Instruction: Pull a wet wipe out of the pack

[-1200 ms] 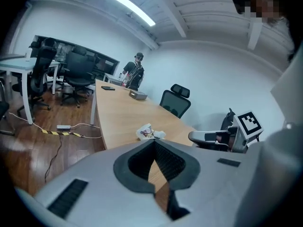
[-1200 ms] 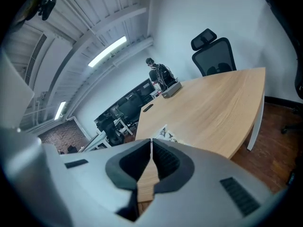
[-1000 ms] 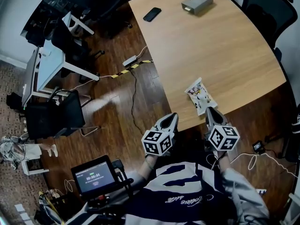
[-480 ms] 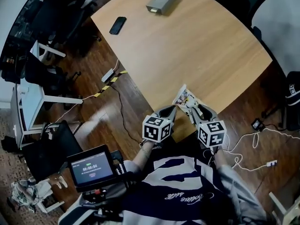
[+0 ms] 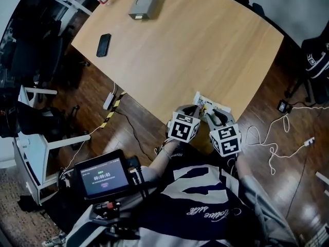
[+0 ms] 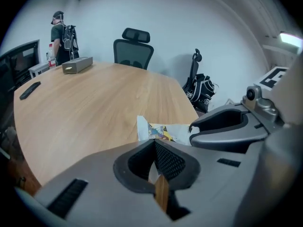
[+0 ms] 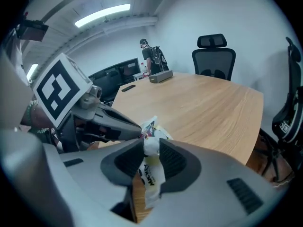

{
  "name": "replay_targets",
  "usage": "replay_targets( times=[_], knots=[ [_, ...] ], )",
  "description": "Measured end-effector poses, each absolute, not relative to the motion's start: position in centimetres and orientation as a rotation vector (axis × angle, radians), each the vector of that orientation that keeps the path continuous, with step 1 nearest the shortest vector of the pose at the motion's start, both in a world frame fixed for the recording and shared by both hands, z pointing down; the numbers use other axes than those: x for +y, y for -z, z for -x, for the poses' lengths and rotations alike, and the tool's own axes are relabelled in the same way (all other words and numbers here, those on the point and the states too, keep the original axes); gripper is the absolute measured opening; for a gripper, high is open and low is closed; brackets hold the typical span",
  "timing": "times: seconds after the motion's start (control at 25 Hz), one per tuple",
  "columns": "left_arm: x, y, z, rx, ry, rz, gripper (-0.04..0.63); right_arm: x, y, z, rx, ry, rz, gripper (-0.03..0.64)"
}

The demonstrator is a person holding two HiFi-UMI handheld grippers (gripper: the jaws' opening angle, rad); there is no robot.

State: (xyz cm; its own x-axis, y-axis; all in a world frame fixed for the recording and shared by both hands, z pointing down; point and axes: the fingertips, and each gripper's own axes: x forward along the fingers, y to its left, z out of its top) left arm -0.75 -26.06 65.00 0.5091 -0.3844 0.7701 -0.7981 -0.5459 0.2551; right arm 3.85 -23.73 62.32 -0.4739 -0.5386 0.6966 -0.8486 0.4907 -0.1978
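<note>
Right tool (image 7: 150,148) now on wipe pack (image 5: 209,103)

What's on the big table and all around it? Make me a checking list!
Surface: wooden table, mostly bare.
Job's things: wet wipe pack at the near edge; no pulled-out wipe seen.
Clutter: black phone and grey box, far side.
Grippers: right gripper shut on the pack; left gripper jaws together, tip by the pack.
Cables: white cable and power strip on the floor.
Surroundings: office chair, backpack, person far off.
</note>
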Motion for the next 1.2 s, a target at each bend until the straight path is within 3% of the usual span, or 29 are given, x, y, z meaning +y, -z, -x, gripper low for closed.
replay_targets(
  times=[0.24, 0.6, 1.2],
  knots=[
    [-26.6, -66.5, 0.4, -0.921, -0.989, -2.156, 0.003, -23.5, -62.5, -3.3, -2.105, -0.628, -1.138, 0.013],
    [-26.3, -66.8, -0.1, -0.970, -1.097, -2.246, 0.003, -22.8, -60.5, -4.1, -2.214, -0.955, -1.265, 0.003],
    [-26.0, -66.6, -1.6, -0.928, -1.115, -2.333, 0.003, -23.2, -57.9, -4.8, -2.333, -1.188, -1.361, 0.002]
  ],
)
